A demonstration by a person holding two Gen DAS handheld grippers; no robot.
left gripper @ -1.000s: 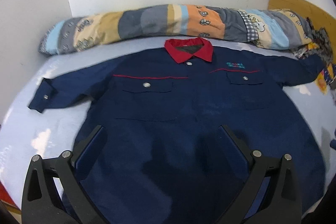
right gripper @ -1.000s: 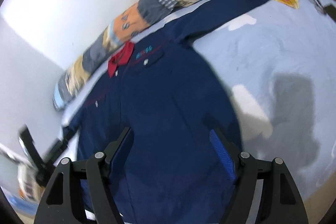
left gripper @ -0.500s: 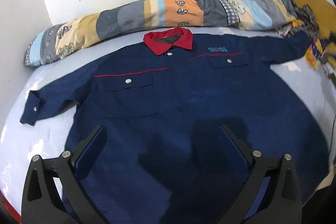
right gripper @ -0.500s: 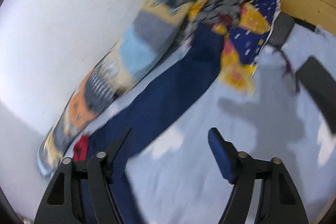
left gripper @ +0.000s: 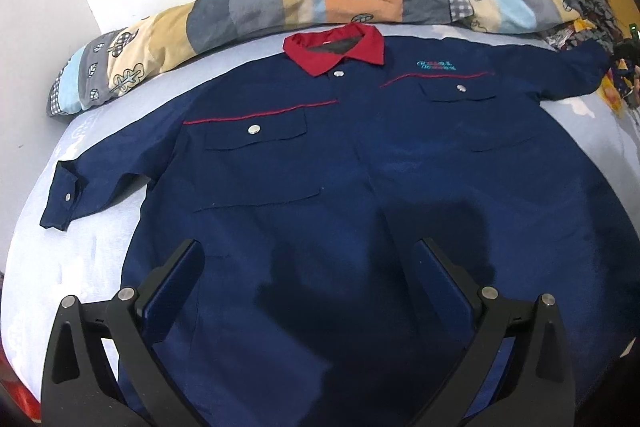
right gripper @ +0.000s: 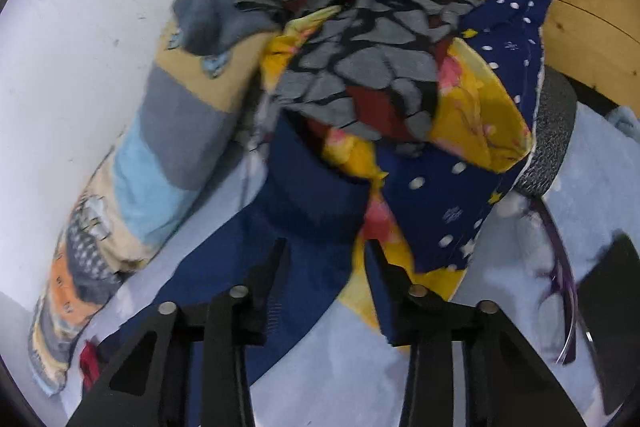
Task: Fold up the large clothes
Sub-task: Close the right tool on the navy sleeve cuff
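Left gripper (left gripper: 308,267) low in frame, fingers spread, empty, over the shirt (left gripper: 360,187) hem. Shirt flat on the bed (left gripper: 92,255), no fold made yet. Right gripper (right gripper: 326,255) closing around the far sleeve (right gripper: 304,187), not yet pinching; clothes pile (right gripper: 380,67) beyond.

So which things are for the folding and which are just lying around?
For the folding:
- navy shirt
- its sleeve, between the closing right gripper jaws
- left gripper, open over the shirt

Just lying about:
- patchwork quilt
- clothes pile
- bedsheet
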